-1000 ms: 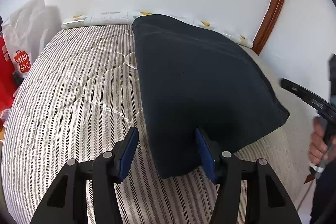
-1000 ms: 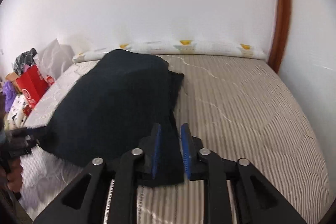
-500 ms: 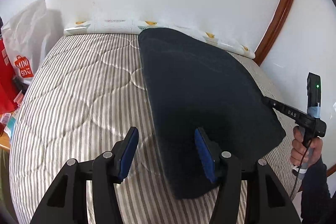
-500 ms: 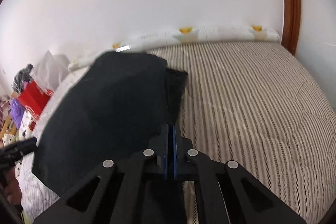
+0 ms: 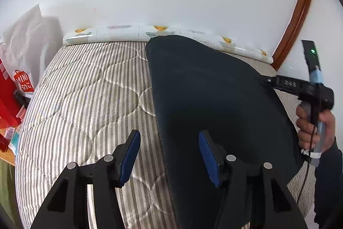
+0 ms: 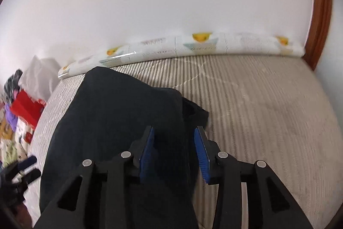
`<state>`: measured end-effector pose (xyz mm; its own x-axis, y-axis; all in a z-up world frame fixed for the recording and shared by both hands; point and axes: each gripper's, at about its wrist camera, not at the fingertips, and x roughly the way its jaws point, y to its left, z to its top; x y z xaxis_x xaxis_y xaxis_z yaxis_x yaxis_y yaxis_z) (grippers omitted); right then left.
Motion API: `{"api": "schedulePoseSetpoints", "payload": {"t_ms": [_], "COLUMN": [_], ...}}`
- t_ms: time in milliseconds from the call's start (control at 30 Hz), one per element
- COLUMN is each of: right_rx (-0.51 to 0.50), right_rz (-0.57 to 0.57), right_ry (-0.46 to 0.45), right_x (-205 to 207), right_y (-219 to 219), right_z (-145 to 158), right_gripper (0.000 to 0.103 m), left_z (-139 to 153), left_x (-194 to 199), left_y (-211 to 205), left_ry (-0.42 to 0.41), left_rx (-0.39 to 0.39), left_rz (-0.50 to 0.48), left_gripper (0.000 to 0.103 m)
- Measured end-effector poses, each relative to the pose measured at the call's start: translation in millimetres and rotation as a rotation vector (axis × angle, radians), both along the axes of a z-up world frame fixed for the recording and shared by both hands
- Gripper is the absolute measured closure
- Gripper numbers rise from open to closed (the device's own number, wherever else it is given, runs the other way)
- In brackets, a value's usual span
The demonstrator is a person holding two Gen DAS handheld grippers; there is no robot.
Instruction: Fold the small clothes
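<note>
At nine o'clock in the left wrist view, a red bag point(image 5: 22, 84) stands beside the striped bed point(image 5: 85, 96). The left tool point(image 5: 169, 156) hangs spread wide, empty, straddling the near left edge of the dark garment point(image 5: 214, 104), which lies flat from centre toward three o'clock. The right tool point(image 6: 174, 152) is parted too, over the garment's right edge, gripping nothing.

Navy garment point(image 5: 214, 104); grey-white striped quilt point(image 5: 90, 96); blue-padded black tools; red bag point(image 5: 8, 96).
</note>
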<state>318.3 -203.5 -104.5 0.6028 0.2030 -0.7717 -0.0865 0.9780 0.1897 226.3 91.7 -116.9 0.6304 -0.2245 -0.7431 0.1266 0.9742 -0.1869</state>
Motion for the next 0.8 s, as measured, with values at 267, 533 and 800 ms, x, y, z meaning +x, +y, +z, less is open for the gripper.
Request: {"api": "schedulePoseSetpoints", "payload": {"t_ms": [267, 533, 800], "right_rx": [0.003, -0.004, -0.086], "right_rz": [0.038, 0.009, -0.002], "right_ry": [0.01, 0.016, -0.043], "right_x": [32.5, 35.4, -59.5], "right_y": [15.0, -1.6, -10.2], "right_z": [-9.5, -12.1, 1.7], "right_gripper": [0.093, 0.09, 0.073], "left_z": [-5.1, -6.2, -0.2], "left_x": [12.5, 8.5, -28.7], "left_y": [-3.7, -6.2, -0.4], "left_ry": [0.012, 0.012, -0.003], "left_rx": [0.002, -0.006, -0.003], "left_rz": [-0.012, -0.022, 0.019], "left_gripper": [0.048, 0.048, 0.048]}}
